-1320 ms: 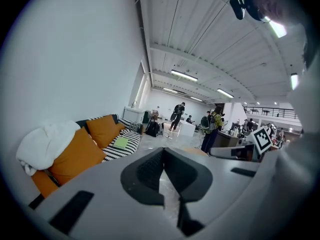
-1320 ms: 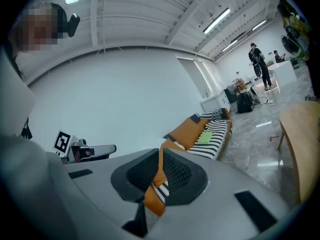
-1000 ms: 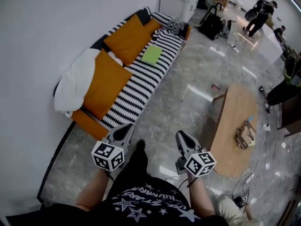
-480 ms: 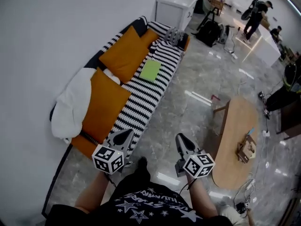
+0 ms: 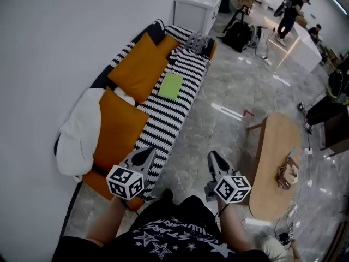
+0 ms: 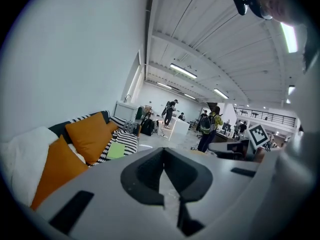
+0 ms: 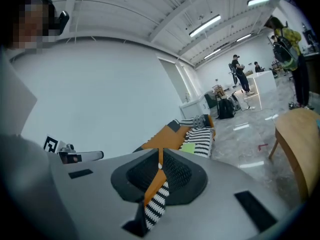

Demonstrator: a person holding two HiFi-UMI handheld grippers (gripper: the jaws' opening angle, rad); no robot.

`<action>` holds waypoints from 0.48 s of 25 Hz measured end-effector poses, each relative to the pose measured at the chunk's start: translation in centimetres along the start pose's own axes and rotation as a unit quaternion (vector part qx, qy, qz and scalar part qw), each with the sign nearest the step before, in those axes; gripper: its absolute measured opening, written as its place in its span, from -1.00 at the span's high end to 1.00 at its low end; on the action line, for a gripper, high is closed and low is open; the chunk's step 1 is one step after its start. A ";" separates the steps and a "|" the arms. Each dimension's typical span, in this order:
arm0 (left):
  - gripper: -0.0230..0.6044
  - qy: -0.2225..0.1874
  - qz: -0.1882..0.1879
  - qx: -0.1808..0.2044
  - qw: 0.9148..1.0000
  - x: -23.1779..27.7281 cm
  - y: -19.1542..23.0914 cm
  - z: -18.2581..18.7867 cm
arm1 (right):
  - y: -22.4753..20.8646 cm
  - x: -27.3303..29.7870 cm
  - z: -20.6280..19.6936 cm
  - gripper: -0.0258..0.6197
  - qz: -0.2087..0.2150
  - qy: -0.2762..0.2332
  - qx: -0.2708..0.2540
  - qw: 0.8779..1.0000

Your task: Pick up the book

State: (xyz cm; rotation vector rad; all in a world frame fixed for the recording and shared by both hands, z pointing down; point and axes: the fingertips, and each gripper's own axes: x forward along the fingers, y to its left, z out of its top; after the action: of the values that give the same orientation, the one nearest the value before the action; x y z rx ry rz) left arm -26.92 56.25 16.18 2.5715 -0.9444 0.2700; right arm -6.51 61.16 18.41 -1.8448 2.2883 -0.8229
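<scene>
Left hand-held gripper (image 5: 145, 154) and right hand-held gripper (image 5: 214, 158) are both closed and empty, far from the thin green book (image 5: 171, 85) lying flat on the striped sofa (image 5: 162, 121); it looks light and bendy, best pinched at its edge.

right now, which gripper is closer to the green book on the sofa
Left. The left gripper is by the near end of the sofa, along the seat from the green book. The right gripper is over the floor, farther out. Both are well short of it.
</scene>
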 end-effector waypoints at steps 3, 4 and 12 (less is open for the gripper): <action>0.91 0.012 -0.008 0.000 1.000 1.6 0.2 -0.4 | -0.7 0.9 0.8 0.80 -0.003 -0.005 -0.006 1.000; 0.91 0.015 -0.009 0.000 1.000 2.2 0.3 -0.4 | -1.0 1.2 1.2 0.80 -0.004 -0.007 -0.007 1.000; 0.91 0.015 0.012 0.007 1.000 7.3 2.2 1.8 | -5.4 7.6 3.3 0.80 0.019 0.008 0.012 1.000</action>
State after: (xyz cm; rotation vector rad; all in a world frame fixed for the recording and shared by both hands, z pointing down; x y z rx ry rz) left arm -22.76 49.77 17.40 2.5630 -0.9674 0.3230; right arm -2.49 52.27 20.01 -1.7864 2.3040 -0.8579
